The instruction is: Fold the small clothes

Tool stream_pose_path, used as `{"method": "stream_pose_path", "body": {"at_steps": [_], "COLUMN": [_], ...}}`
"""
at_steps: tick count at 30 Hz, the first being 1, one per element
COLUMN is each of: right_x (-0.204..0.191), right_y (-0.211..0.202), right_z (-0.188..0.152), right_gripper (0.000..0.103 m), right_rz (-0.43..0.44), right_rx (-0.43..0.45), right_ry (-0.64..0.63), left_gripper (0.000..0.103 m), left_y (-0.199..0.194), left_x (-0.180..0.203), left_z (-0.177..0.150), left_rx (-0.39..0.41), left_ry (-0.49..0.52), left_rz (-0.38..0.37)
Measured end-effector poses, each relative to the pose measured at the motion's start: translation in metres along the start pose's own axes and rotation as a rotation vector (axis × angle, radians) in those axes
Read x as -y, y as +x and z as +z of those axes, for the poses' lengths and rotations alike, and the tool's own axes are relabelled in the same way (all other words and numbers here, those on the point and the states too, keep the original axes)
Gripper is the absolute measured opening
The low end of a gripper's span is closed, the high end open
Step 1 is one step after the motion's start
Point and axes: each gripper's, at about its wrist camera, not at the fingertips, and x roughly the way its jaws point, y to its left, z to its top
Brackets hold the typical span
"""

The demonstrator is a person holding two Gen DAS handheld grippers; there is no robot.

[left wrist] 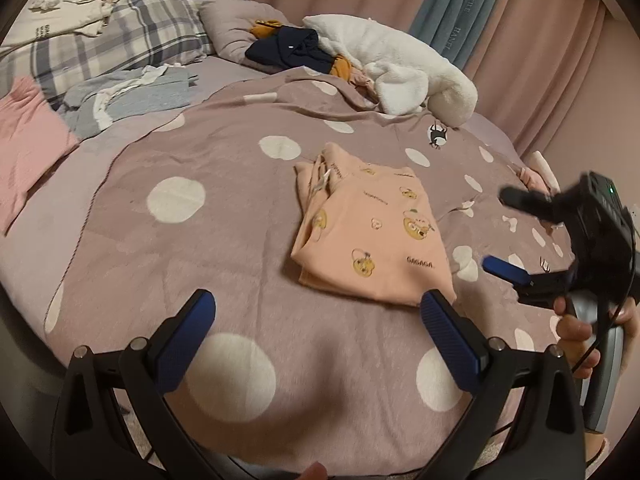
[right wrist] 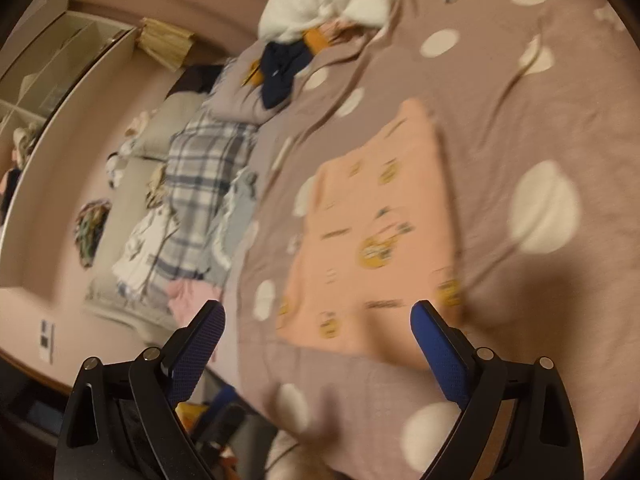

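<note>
A small peach garment (left wrist: 370, 226) printed with yellow bears lies folded into a rectangle on the mauve polka-dot bedspread (left wrist: 200, 248). My left gripper (left wrist: 318, 308) is open and empty, hovering just in front of its near edge. My right gripper (left wrist: 500, 232) shows at the right of the left wrist view, open and empty, above the bed beside the garment. In the blurred right wrist view the garment (right wrist: 376, 232) lies ahead of the open right gripper (right wrist: 318, 316).
A white fluffy blanket (left wrist: 400, 68) and dark navy clothes (left wrist: 292, 50) lie at the bed's far side. Grey-blue clothes (left wrist: 132, 98), a pink garment (left wrist: 28, 140) and a plaid pillow (left wrist: 132, 36) are at the left. Curtains (left wrist: 520, 40) hang behind.
</note>
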Motion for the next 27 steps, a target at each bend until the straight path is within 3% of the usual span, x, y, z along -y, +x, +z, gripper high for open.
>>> {"method": "stream_pose_path", "body": {"at_steps": [5,12,15,16,20,24,27], "right_x": [0.023,0.057,0.069,0.071,0.075,0.077,0.079], "right_y": [-0.017,-0.014,-0.007,-0.005,0.012,0.032,0.046], "right_z": [0.01,0.014,0.016,0.016,0.02,0.027,0.034], "right_gripper": [0.094,0.094,0.094,0.094,0.094,0.094,0.094], "right_rz": [-0.074,-0.129,-0.133,-0.126,-0.1,-0.026,0.021], "right_rx": [0.032,0.016,-0.005,-0.001,-0.041,-0.079,-0.102], "right_ry": [0.021,0.073,0.094,0.088,0.097,0.11,0.124], "left_gripper": [0.103,0.103,0.103,0.103,0.103,0.103,0.103], "left_y": [0.027,0.08,0.101,0.111,0.143,0.15,0.161], "left_x": [-0.006,-0.024,-0.033,-0.036,-0.034,-0.026,-0.024], "left_z": [0.018,0.042,0.048,0.049,0.045,0.047,0.052], "left_rx": [-0.024,-0.128,-0.196,-0.236,-0.386,-0.402,-0.453], "left_ry": [0.009,-0.019,-0.095,-0.137,-0.214,-0.227,-0.29], "left_rz": [0.007,-0.055,-0.19,-0.279,-0.487,-0.537,-0.632]}}
